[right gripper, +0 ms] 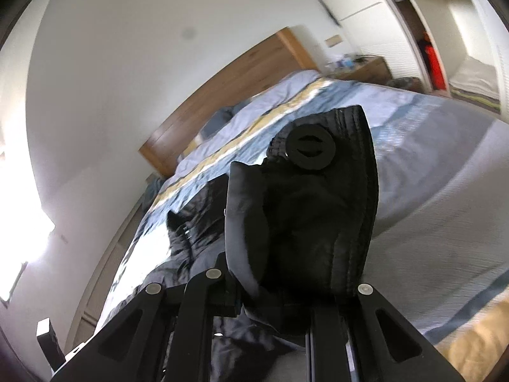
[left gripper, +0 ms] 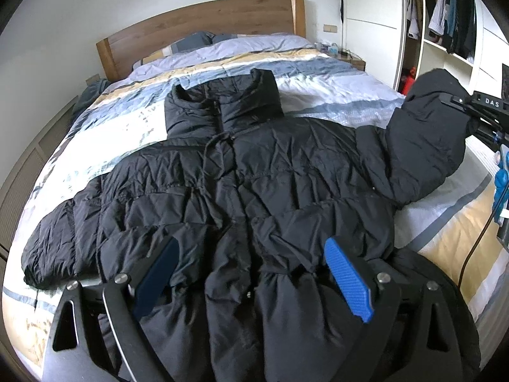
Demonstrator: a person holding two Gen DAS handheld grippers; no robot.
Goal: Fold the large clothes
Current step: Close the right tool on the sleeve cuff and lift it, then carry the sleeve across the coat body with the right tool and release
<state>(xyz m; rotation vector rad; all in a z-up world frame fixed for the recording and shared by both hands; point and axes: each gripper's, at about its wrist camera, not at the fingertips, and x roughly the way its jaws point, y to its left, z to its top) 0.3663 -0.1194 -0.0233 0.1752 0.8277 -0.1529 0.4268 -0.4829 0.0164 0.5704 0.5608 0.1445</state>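
A black puffer jacket [left gripper: 241, 191] lies front up on the bed, collar toward the headboard, one sleeve stretched out to the left. My left gripper [left gripper: 251, 254] hovers open above the jacket's lower front, blue pads wide apart with nothing between them. The jacket's right sleeve [left gripper: 426, 133] is lifted off the bed, its cuff clamped by my right gripper [left gripper: 458, 100] at the right edge of the left wrist view. In the right wrist view the black cuff [right gripper: 321, 210] with a round button fills the space between the shut fingers of the right gripper [right gripper: 305, 222].
The bed has a striped blue, white and yellow duvet [left gripper: 318, 73] and a wooden headboard [left gripper: 203, 28]. A nightstand [left gripper: 350, 57] with small items stands at the far right. An open wardrobe [left gripper: 445, 19] with hanging clothes is on the right. A wall panel [left gripper: 31, 165] runs along the left.
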